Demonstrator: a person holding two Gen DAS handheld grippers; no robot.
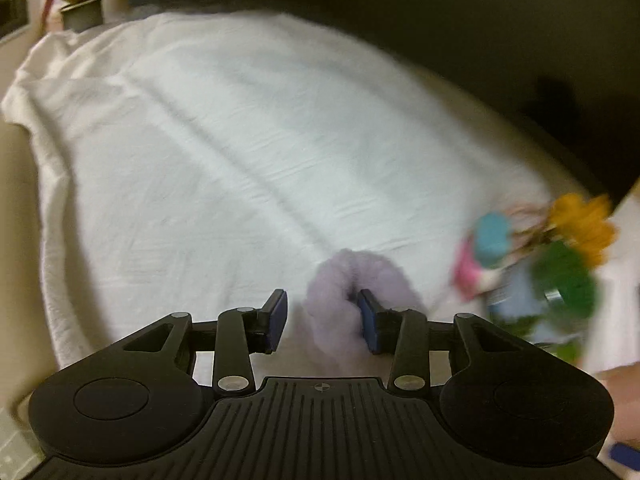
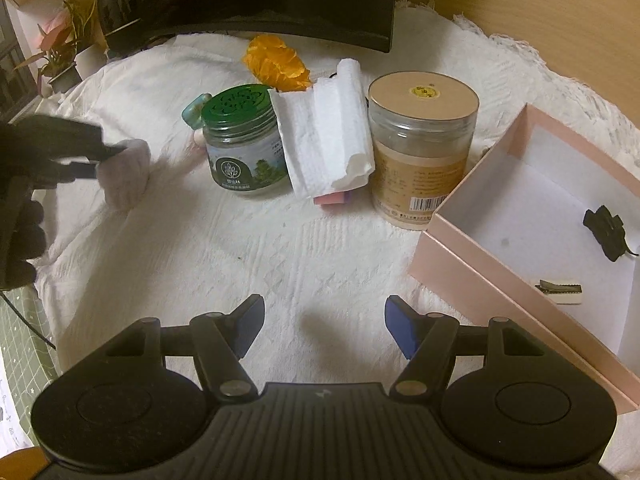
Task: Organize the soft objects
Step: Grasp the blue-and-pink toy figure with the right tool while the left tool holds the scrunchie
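We note the left claw (image 1: 323,318) partly open around the lilac fluffy scrunchie (image 1: 352,292), one pad inside its loop; grip uncertain. Scrunchie lies on the white cloth (image 1: 240,140), left of the green-lidded jar (image 2: 240,140). Right claw (image 2: 324,328) wide open, empty. Pink box (image 2: 472,216) sits far right, nearer the right claw.

Two jars (image 2: 244,140) (image 2: 420,148), one box (image 2: 472,256).
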